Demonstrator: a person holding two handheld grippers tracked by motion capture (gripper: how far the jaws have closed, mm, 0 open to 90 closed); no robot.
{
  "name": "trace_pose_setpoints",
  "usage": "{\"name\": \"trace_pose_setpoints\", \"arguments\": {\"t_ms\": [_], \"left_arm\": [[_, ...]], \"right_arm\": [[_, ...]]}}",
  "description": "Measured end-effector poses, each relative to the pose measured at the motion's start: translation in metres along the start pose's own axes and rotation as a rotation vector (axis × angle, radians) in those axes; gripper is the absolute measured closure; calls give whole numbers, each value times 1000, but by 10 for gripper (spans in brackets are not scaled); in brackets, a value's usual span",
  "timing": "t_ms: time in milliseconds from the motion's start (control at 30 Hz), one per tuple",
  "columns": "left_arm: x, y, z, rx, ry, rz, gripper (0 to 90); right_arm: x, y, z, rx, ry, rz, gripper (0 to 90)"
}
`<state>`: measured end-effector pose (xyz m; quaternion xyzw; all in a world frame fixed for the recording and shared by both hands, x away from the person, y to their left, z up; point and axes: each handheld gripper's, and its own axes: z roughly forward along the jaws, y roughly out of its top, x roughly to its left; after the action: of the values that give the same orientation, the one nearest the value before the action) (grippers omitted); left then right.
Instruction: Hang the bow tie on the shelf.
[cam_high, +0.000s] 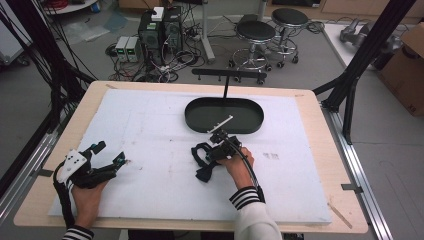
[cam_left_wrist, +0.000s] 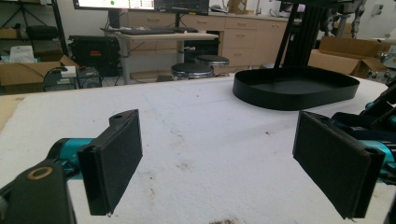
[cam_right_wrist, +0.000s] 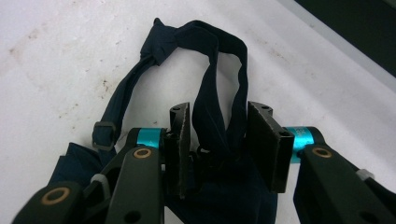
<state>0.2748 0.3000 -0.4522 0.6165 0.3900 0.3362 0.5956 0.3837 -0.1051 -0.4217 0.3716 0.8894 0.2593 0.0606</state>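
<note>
A dark navy fabric piece (cam_high: 201, 159) with a looped strap lies on the white mat (cam_high: 150, 130) near the middle of the table. My right gripper (cam_high: 214, 149) is down over it. In the right gripper view the strap (cam_right_wrist: 212, 42) loops away ahead, and one band of it runs back between the jaws. The right gripper (cam_right_wrist: 218, 135) is open, its pads (cam_right_wrist: 182, 140) standing either side of that band with gaps showing. My left gripper (cam_high: 111, 155) rests at the mat's left front, wide open (cam_left_wrist: 219, 158) with nothing between its pads.
A black oval tray (cam_high: 192, 117) sits at the back centre of the mat, just beyond the right gripper; its wall (cam_left_wrist: 261, 95) also shows in the left gripper view. A black T-shaped stand (cam_high: 226, 80) rises behind it. Stools and cables are on the floor beyond.
</note>
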Motion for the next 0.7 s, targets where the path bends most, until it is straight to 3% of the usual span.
{"name": "trace_pose_setpoints", "arguments": {"t_ms": [233,533,700], "left_arm": [[0,0,0,-2,-1,-3,161],[1,0,0,-1,-3,-4,162],[1,0,0,-1,-3,-4,162]], "right_arm": [[1,1,1,5,-13,-16,628],[5,4,0,19,-60,-52,784],[6,4,-2,7,-53,-46,848]]}}
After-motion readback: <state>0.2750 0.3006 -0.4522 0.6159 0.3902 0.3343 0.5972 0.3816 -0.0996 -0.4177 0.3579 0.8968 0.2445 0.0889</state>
